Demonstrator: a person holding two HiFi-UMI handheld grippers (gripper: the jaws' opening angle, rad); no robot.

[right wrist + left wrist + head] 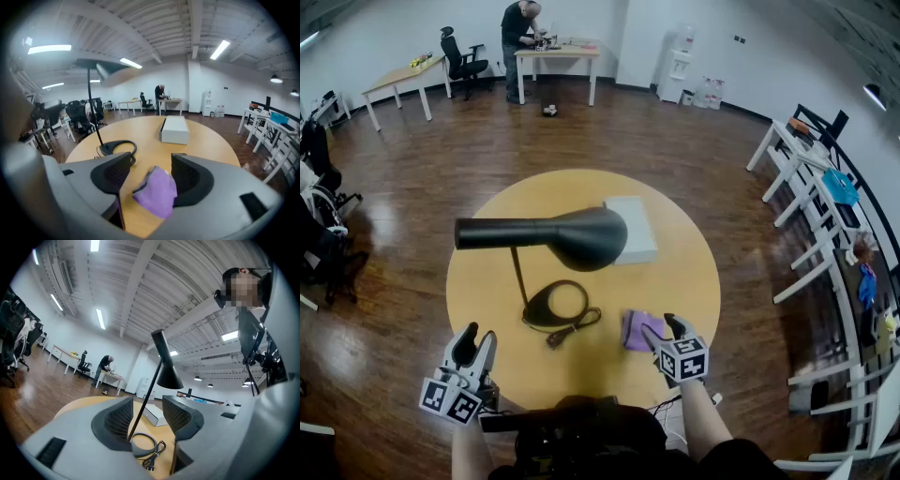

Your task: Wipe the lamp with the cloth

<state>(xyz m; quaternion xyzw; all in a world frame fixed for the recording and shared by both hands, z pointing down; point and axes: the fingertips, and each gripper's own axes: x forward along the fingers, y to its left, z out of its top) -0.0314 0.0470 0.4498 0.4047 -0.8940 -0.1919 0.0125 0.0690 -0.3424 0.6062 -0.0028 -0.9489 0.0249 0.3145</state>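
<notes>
- Purple cloth [157,192] lies on the round table [694,272] between the right gripper's [664,330] wide-spread jaws, not yet pinched.
- Left gripper [475,345] is partly spread and empty at the table's near edge.
- Black desk lamp [572,239] stands mid-table, apart from the cloth.
- Best approach: sink lower and close on a bunched fold, leaving cloth beyond the pads.

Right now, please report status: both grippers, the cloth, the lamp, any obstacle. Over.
Left gripper open, empty, at edge of table. Right gripper open, purple cloth between jaws, lying on table, not gripped. Lamp upright, untouched. Cable beside cloth, apart.
</notes>
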